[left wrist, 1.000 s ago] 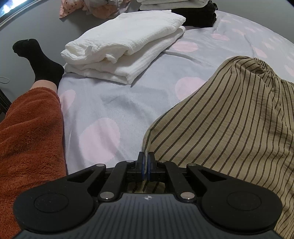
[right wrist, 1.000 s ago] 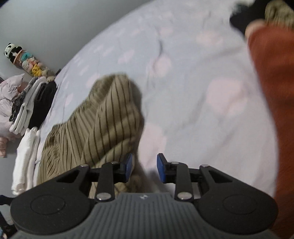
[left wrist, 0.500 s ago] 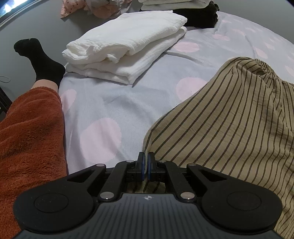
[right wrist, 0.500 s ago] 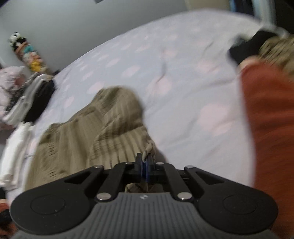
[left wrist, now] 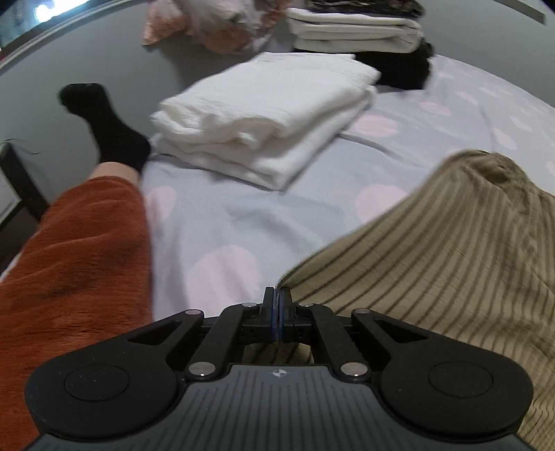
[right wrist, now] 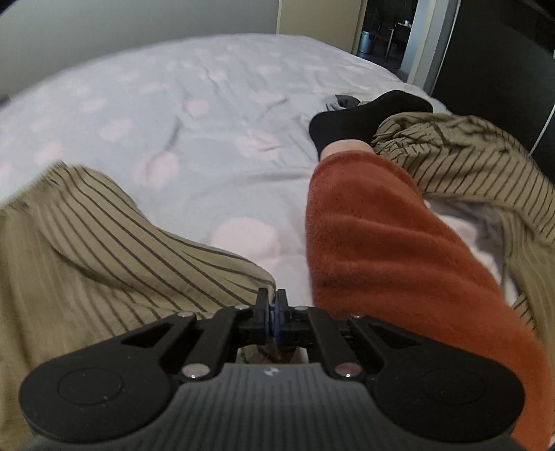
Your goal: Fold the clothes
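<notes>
A tan garment with dark stripes (left wrist: 451, 249) lies on the bed to the right in the left wrist view. My left gripper (left wrist: 278, 298) is shut on its near edge. In the right wrist view the same striped garment (right wrist: 104, 249) spreads to the left, and my right gripper (right wrist: 272, 301) is shut on its edge. The cloth runs from each pair of fingers and hangs slightly lifted off the sheet.
The bed has a pale blue sheet with pink spots (left wrist: 242, 222). A folded white stack (left wrist: 270, 118) and further folded piles (left wrist: 353, 31) lie at the back. My leg in rust-orange fleece (right wrist: 399, 249) with a black sock (right wrist: 364, 114) lies beside another striped cloth (right wrist: 478, 166).
My right gripper went from open to shut on the striped garment's edge and swung right toward my leg. My left gripper stayed shut on the garment and lifted slightly.
</notes>
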The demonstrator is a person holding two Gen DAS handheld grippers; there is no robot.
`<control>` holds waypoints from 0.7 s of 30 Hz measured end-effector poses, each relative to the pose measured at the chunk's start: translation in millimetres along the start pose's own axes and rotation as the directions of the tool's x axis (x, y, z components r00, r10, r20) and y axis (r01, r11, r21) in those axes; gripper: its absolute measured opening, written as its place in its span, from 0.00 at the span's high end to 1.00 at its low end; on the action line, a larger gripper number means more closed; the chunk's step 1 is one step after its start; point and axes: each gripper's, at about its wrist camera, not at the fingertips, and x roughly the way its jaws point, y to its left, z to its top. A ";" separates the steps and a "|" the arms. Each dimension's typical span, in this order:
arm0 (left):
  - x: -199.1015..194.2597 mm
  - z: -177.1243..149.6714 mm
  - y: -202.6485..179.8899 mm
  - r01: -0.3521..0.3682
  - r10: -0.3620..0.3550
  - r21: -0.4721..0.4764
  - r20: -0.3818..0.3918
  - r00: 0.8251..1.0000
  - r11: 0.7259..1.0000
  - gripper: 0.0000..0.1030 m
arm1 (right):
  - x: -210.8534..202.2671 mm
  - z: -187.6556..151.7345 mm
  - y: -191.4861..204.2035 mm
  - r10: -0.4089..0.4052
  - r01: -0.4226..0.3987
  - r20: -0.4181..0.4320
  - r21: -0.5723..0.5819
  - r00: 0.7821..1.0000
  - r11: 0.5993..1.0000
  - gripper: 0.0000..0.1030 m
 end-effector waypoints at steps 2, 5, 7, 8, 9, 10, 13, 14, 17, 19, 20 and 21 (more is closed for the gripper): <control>3.4 0.7 3.5 0.002 -0.002 -0.005 -0.012 1.000 1.000 0.99 | 6.7 1.9 2.6 0.008 -0.008 -0.030 -0.017 1.000 1.000 0.95; 5.0 1.1 4.8 0.028 -0.028 -0.014 -0.024 0.999 1.000 0.98 | 6.0 -1.7 -2.9 0.039 -0.039 -0.013 0.018 0.999 0.999 0.85; 1.5 1.5 4.3 0.047 -0.047 -0.016 -0.012 0.999 0.999 0.98 | -4.6 -6.0 -6.4 0.030 -0.032 0.057 0.043 0.998 0.999 0.71; -2.0 1.2 4.3 0.062 -0.062 -0.016 0.000 0.998 0.998 0.98 | -11.8 -8.3 -7.3 0.032 -0.037 0.095 0.047 0.995 0.998 0.69; -5.8 1.1 4.3 0.078 -0.078 -0.016 0.013 0.997 0.997 0.98 | -19.4 -10.6 -8.1 0.037 -0.044 0.133 0.049 0.990 0.998 0.66; -10.7 1.3 4.1 0.100 -0.100 -0.013 0.029 0.995 0.995 0.99 | -27.1 -12.8 -8.8 0.042 -0.051 0.170 0.051 0.985 0.997 0.63; -27.2 0.9 1.2 0.174 -0.173 -0.003 0.081 0.982 0.985 0.99 | -42.5 -21.0 -2.1 0.091 -0.096 0.239 0.010 0.967 0.995 0.60; -32.9 -0.7 -1.4 0.204 -0.204 0.004 0.089 0.975 0.979 0.99 | -45.4 -23.2 3.1 0.114 -0.113 0.241 -0.016 0.964 0.993 0.60; -49.0 -6.7 -11.4 0.286 -0.287 0.026 0.099 0.953 0.958 0.99 | -46.7 -29.2 21.9 0.174 -0.160 0.190 -0.088 0.966 0.983 0.60; -58.8 -11.3 -21.1 0.333 -0.336 0.047 0.087 0.938 0.942 0.99 | -46.5 -32.1 32.9 0.210 -0.196 0.145 -0.104 0.967 0.975 0.60; -64.5 -13.7 -27.4 0.360 -0.364 0.067 0.083 0.928 0.931 0.99 | -45.7 -33.2 37.8 0.230 -0.217 0.126 -0.110 0.965 0.970 0.60; -70.3 -15.7 -34.2 0.385 -0.393 0.091 0.083 0.916 0.918 0.99 | -46.0 -34.9 42.3 0.248 -0.236 0.109 -0.115 0.963 0.965 0.60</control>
